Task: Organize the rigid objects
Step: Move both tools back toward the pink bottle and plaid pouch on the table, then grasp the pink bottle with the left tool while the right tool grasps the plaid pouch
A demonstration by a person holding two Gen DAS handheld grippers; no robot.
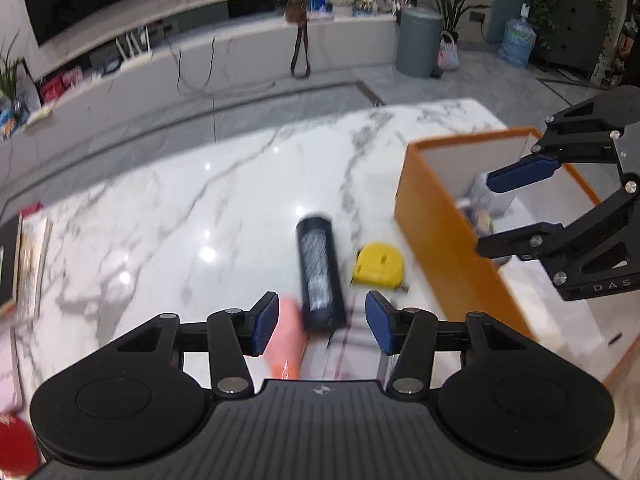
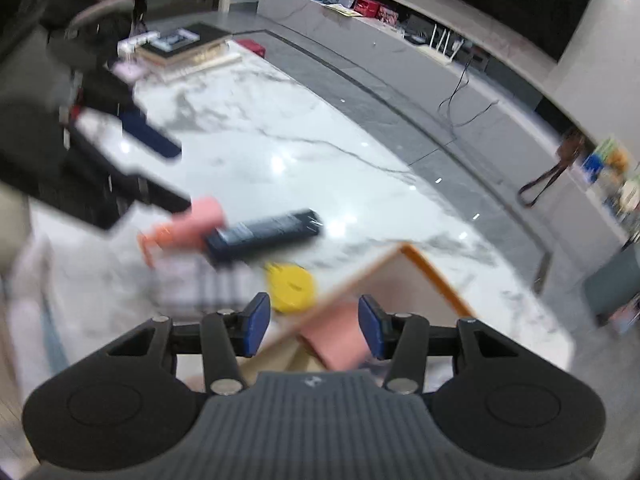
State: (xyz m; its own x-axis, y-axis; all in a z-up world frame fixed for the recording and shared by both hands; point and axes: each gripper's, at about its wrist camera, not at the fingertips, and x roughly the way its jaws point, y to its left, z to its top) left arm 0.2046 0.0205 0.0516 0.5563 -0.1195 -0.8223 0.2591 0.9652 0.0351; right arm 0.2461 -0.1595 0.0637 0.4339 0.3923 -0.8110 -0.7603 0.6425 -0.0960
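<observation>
Meanwhile, both tongs gape empty: left tongs (image 1: 322, 322) over a black cylinder (image 1: 320, 274) and rounded yellow tape measure (image 1: 378, 263) on the glossy marble surface (image 1: 200, 200); right tongs (image 2: 314, 326) above the orange-walled box (image 1: 432, 216).

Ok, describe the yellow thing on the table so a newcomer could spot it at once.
Start at the orange box on the white marble table. Just outside its near corner lies a yellow tape measure. It is squat and rounded, unlike the long black cylinder lying beside it.
</observation>
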